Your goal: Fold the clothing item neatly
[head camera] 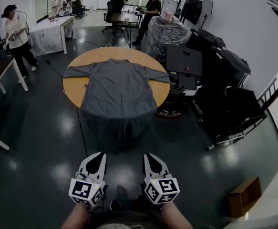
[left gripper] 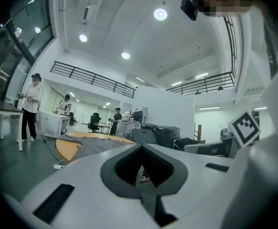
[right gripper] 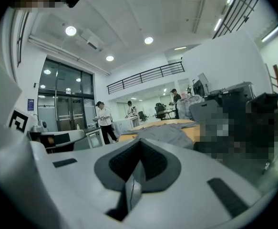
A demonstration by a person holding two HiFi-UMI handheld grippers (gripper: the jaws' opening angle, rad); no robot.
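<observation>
In the head view, the gray shirt (head camera: 117, 87) lies flat on the round counter (head camera: 73, 87), well ahead of both grippers. Its long side points away, and its bottom edge hangs toward the person. The left gripper (head camera: 97, 156) and the right gripper (head camera: 151, 157) are about equally near.

In the left gripper view, the fingers (left gripper: 127, 166) are shut and hold nothing.

In the right gripper view, the fingers (right gripper: 124, 163) are shut and empty too.

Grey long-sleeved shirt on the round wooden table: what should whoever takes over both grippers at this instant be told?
Grippers: the left gripper and right gripper both have their jaws shut and hold nothing. They sit side by side over the dark floor, short of the table.
Things: the grey long-sleeved shirt lies spread on the round wooden table, with its sleeves out to both sides and its lower part hanging over the near edge.
Done: no fold made yet.
Left: close in on the table and make every fold, probably starting with the sleeves.
</observation>
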